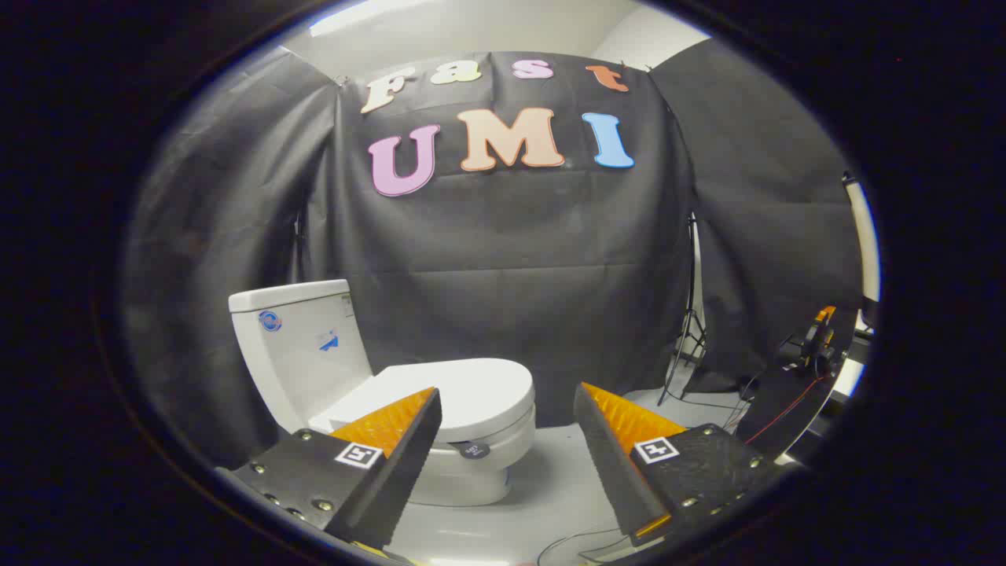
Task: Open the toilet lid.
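**Lid down, gripper spread wide**

I saw the white toilet (377,393) standing on the pale floor (550,487) ahead, its long axis running from the boxy tank (295,346) on the left to the rounded bowl front on the right. The toilet lid (471,393), smooth, glossy and oval, lay flat and closed. My gripper (507,409) hung level, fingers parted wide, grasping nothing, the lid just beyond the left finger (385,464).

Hand-held gripper (507,401) fingers spread before the toilet's closed lid (464,391).
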A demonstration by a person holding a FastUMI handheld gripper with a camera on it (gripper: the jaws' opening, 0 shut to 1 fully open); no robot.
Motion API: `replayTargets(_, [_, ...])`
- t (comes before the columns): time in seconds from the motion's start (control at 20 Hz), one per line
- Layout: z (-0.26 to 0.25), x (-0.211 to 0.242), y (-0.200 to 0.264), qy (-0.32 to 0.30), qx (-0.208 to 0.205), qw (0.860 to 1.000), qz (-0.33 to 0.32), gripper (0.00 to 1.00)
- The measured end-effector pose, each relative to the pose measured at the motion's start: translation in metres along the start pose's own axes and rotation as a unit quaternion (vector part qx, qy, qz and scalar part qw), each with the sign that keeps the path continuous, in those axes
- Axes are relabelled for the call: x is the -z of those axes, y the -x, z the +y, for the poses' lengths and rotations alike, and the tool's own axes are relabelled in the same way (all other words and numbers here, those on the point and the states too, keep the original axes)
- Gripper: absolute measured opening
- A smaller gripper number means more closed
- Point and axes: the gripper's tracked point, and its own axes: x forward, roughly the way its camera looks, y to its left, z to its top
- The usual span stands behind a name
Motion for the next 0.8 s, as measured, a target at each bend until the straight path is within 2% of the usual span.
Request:
replayTargets(0.45, [0.001, 0.014, -0.001, 0.018, -0.003, 1.0, 0.024, 1.0])
replayTargets(0.8, [0.003, 0.009, -0.002, 0.008, -0.011, 1.0, 0.018, 1.0])
